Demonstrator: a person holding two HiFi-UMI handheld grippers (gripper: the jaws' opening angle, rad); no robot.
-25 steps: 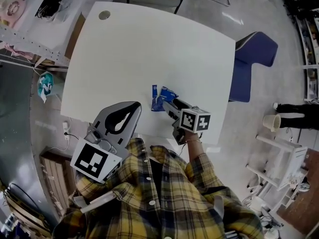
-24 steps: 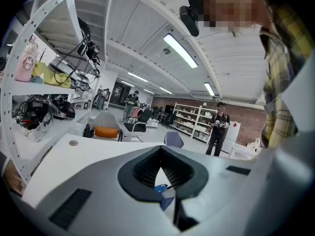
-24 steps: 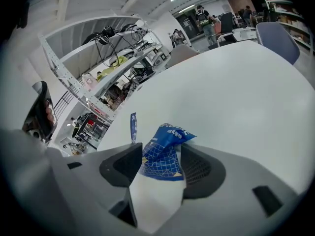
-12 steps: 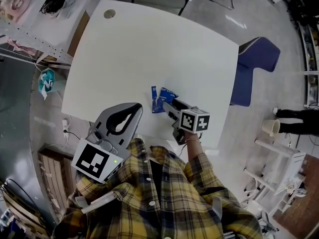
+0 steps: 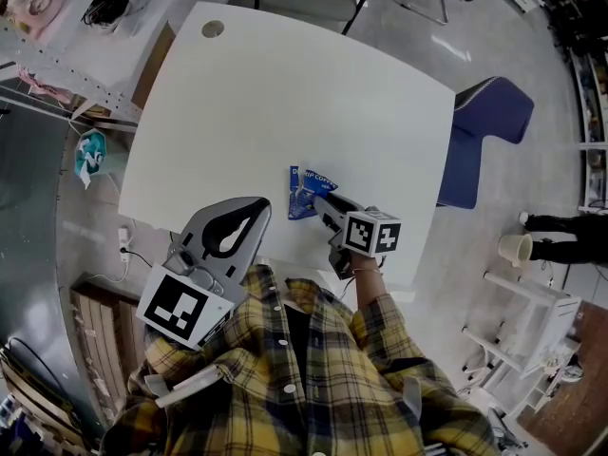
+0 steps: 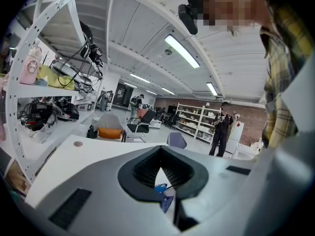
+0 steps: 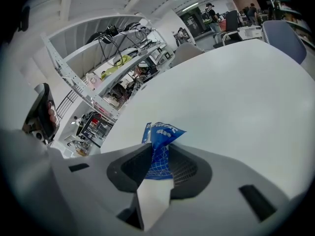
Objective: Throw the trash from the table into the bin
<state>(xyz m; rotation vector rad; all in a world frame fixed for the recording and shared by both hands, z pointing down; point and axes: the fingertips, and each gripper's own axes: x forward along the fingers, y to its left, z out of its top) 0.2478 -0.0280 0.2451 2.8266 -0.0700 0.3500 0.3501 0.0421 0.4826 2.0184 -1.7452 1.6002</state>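
Since prev frame, right hand-held gripper jaws have been closing on blue wrapper, still near table front edge.
Left gripper view: left hand-held gripper jaws together, empty.
Right gripper view: jaws pinch wrapper, which rests on table.

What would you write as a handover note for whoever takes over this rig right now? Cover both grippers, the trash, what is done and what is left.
Left gripper: shut, holding nothing.
Right gripper: jaws have just been closing and now pinch the blue wrapper, which lies on the white table.
Done: the wrapper is gripped but not yet lifted.
Left: lift it, find the bin (no view shows it), carry the wrapper over and release.
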